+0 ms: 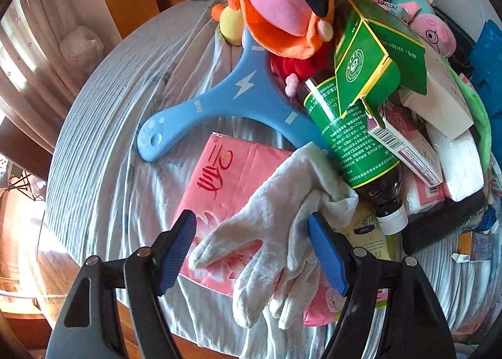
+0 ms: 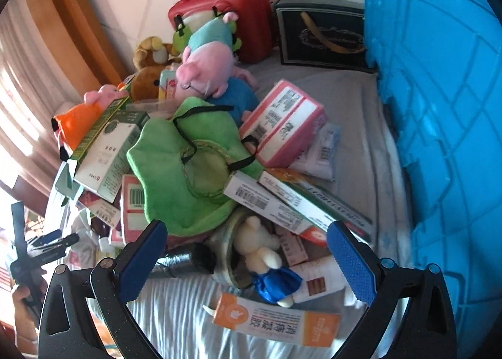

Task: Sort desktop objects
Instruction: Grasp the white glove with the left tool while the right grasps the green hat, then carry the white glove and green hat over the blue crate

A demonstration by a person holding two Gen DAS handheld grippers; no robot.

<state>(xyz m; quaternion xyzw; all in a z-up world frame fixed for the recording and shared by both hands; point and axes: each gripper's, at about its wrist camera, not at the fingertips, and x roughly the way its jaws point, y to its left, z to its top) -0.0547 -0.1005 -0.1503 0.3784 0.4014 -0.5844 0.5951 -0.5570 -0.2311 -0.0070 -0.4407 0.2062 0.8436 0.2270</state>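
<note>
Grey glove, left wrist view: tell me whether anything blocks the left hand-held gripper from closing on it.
Nothing visible does. The grey glove lies on top of the pink tissue pack, already between the open fingers of the left hand-held gripper. Only its cuff is tucked against the green-labelled bottle, which may drag when lifted.

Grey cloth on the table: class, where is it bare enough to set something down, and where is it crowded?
Bare grey cloth lies left of the blue paddle and pink tissue pack. Another free strip runs between the pink box and blue crate. The middle pile around the green plush is crowded.
</note>
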